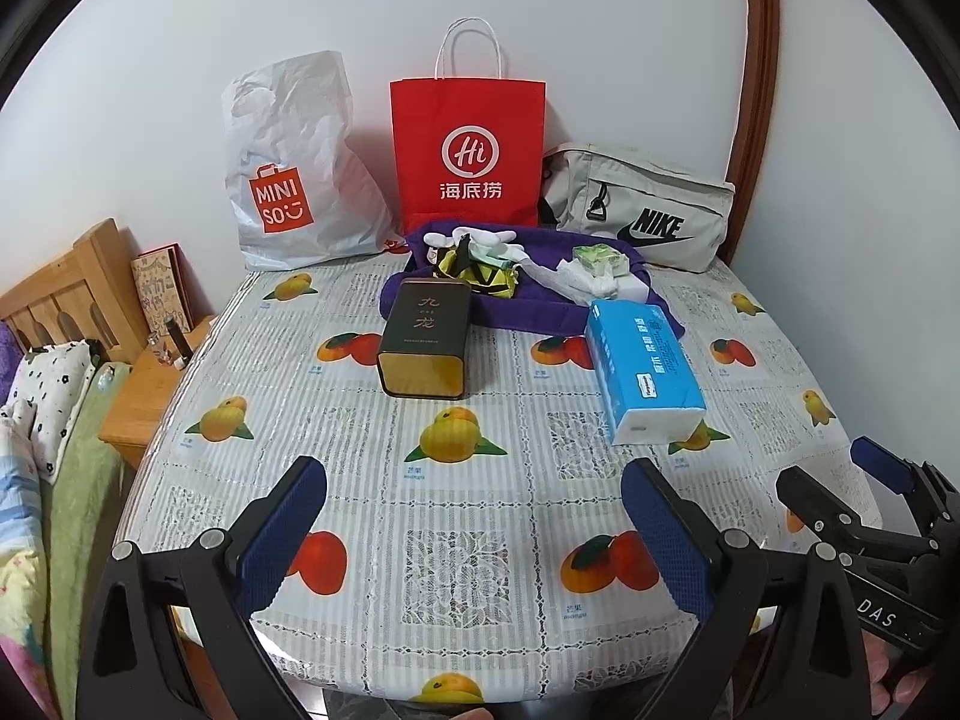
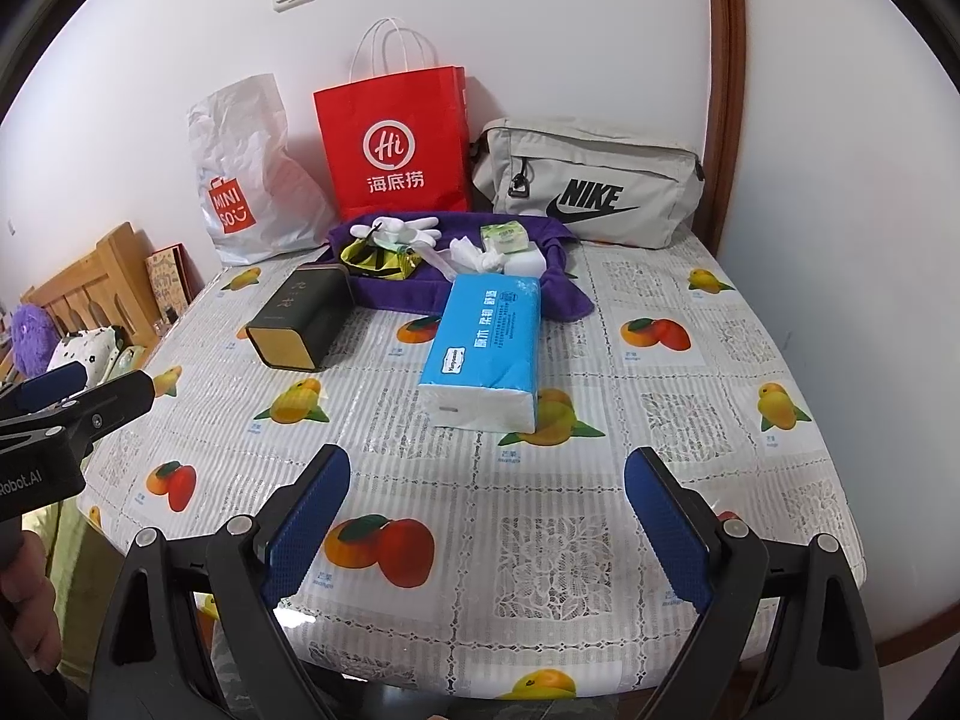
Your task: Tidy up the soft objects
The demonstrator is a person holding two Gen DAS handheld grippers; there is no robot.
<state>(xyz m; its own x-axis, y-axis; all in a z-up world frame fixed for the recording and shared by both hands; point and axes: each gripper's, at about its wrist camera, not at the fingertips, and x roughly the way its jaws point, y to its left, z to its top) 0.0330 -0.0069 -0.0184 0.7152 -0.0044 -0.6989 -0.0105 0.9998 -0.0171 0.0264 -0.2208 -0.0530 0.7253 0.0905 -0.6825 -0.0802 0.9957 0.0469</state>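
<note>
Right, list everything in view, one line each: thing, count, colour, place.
Tissue pack: 1, blue and white, table centre-right.
Tin box: 1, dark green with gold end, lying on its side, centre-left.
Purple towel: 1, purple, far centre, holding small soft items.
Paper bag: 1, red, against the wall.
Plastic bag: 1, white with orange logo, far left.
Nike bag: 1, beige, far right.
Table: 1, fruit-print cloth.
Left gripper: open, blue pads.
Right gripper: open, blue pads.
</note>
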